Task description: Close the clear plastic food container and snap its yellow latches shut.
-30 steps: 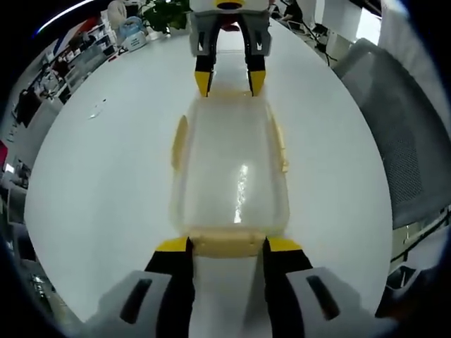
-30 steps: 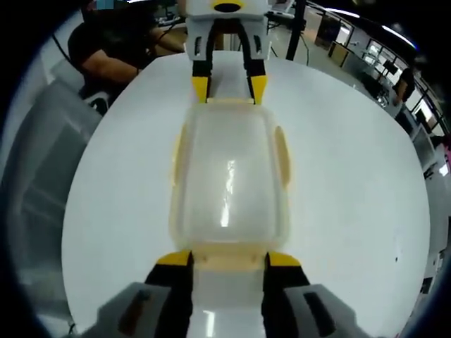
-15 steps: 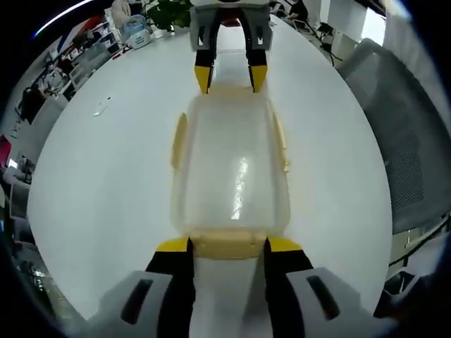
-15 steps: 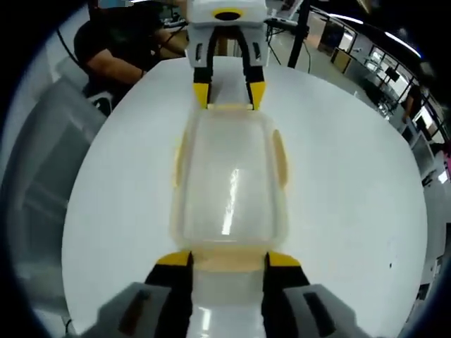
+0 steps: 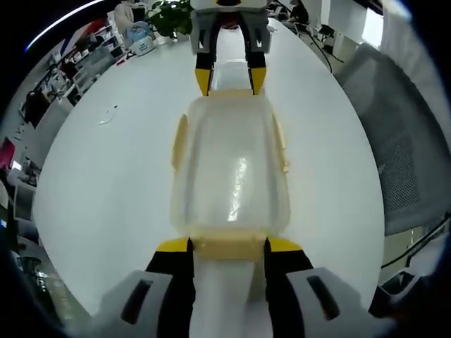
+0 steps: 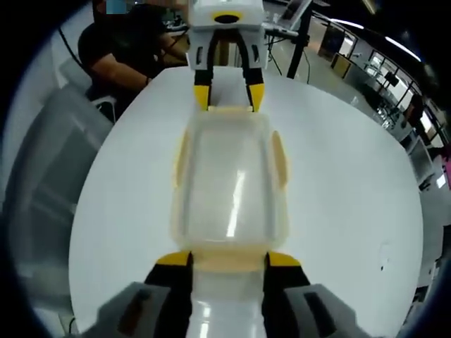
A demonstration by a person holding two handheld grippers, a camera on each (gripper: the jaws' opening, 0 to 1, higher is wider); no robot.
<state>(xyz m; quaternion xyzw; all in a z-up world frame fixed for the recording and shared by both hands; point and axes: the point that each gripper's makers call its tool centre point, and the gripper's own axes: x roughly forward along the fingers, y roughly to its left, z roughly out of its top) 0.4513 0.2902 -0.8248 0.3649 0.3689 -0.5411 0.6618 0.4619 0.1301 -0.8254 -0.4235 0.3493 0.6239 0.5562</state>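
A clear plastic container with its lid on lies lengthwise between my two grippers over the white table. Pale yellow side latches lie folded against its long sides. My left gripper has its yellow-tipped jaws closed against the near end latch. My right gripper grips the opposite end latch the same way. Each gripper also shows at the far end of the other's view: the right gripper and the left gripper.
A grey mesh chair stands at the table's edge. A person in dark clothes sits beyond the table. A small clear scrap lies on the table, with a plant and desks behind.
The container has kept its place between both pairs of jaws while the table and room behind have slid, so both grippers and the container have moved together.
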